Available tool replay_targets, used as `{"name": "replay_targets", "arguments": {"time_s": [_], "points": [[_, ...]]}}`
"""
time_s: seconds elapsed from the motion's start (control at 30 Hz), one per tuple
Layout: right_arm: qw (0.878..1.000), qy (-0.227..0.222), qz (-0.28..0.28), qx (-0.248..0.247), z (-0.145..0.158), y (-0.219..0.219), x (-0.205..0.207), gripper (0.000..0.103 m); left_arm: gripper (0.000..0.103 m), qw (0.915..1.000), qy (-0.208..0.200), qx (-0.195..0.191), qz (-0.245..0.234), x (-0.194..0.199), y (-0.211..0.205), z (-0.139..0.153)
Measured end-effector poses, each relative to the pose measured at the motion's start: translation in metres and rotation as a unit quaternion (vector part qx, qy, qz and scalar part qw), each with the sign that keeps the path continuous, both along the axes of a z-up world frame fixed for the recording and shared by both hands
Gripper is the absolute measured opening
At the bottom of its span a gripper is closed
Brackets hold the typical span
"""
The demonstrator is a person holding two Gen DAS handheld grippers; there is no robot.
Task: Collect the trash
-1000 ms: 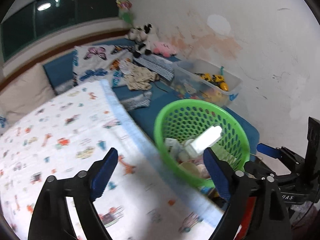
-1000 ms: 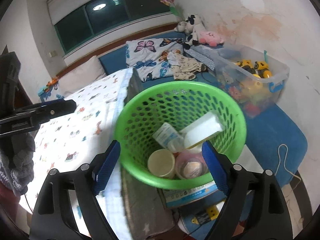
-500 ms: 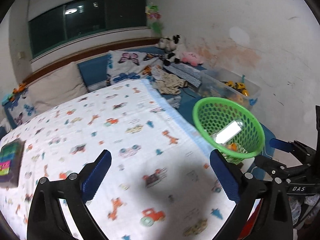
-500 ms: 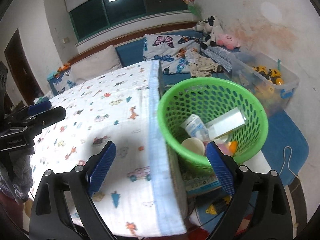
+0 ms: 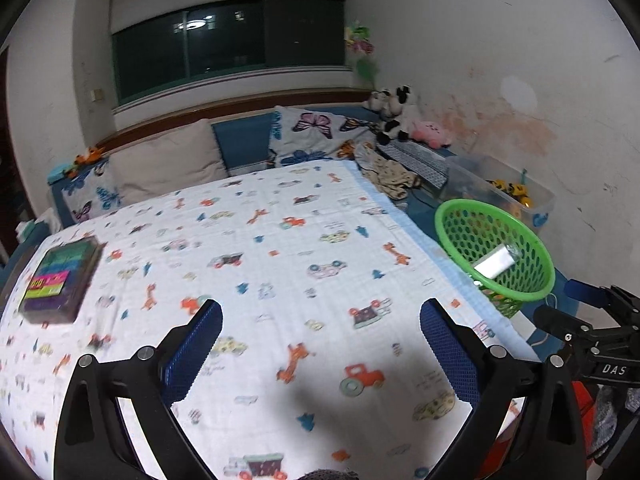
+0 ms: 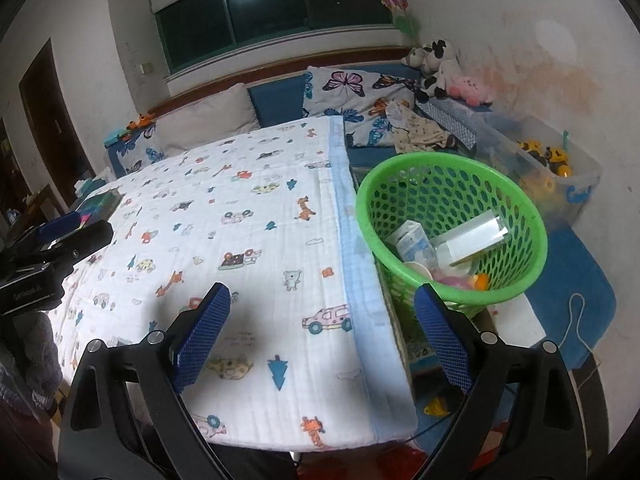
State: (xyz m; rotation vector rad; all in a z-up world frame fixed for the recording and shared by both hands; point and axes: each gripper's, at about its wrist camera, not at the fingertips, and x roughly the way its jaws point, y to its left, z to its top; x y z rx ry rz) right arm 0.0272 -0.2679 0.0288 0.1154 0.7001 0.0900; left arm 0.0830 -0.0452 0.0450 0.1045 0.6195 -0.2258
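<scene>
- The left gripper [image 5: 320, 354] stands wide with nothing between its blue pads; its jaws have just been opening. It hangs over bare cloth, which fits a hand that has no load and is free for the next pick.
- The right gripper [image 6: 322, 338] is likewise wide and empty, its jaws having just opened further, poised over the table's near edge with the basket at about 2 o'clock from it.
- The table [image 6: 248, 240], under a cartoon-print cloth, shows no loose rubbish in either view; I judge the collecting to be largely done.
- The green basket [image 6: 532, 216] sits just beside the table's right edge and lower than its top, likely so that rubbish can be dropped straight in.
- Inside it lie the trash items: a clear flat box [image 6: 474, 236] leaning on the wall, a small carton [image 6: 414, 242], and cups at the bottom.
- At 10 o'clock in the left wrist view, a colourful box [image 5: 60, 276] rests near the far left edge; whether it counts as rubbish I cannot tell.
- Farthest, a clear toy bin [image 6: 560, 168] stands behind the basket, against the wall.
</scene>
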Motion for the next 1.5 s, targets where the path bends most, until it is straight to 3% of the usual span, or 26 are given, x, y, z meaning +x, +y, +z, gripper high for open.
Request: {"name": "replay_targets", "arguments": {"time_s": [0.37,1.5], "points": [[0.999,-0.009,0.035,-0.009,0.000,0.029,-0.006,0.095,0.096,0.9978,0.002,-0.006,0.066,-0.022,0.031,-0.006],[0.998,-0.022,0.054,-0.019,0.008,0.047,-0.017,0.096,0.096,0.9960,0.004,-0.017,0.088,-0.040,0.049,-0.008]]}}
